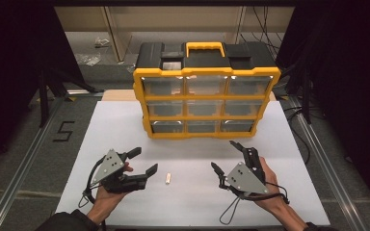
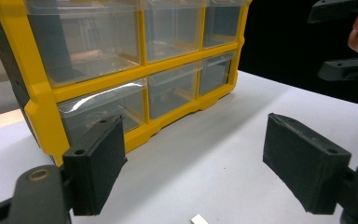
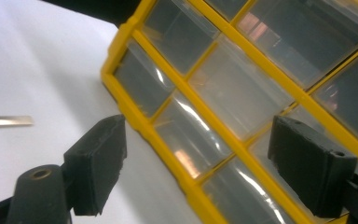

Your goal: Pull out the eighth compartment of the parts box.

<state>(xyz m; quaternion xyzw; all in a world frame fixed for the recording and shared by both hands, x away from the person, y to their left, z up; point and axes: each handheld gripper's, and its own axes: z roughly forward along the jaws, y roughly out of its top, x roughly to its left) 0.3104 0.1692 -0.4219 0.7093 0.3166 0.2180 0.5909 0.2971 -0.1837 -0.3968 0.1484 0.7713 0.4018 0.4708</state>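
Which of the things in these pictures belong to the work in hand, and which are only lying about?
Belonging to the work:
- small pale piece on the white table, between the grippers
- yellow drawer organizer, drawers shut
- left gripper, open
- right gripper, open

Only lying about:
- crumpled plastic bits on the floor behind
- black "5" mark on the floor

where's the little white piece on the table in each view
high view: the small white piece lies on the white table between the two grippers.
left gripper view: its tip at the bottom edge.
right gripper view: far left, lying flat.
shared landmark: the yellow drawer organizer.
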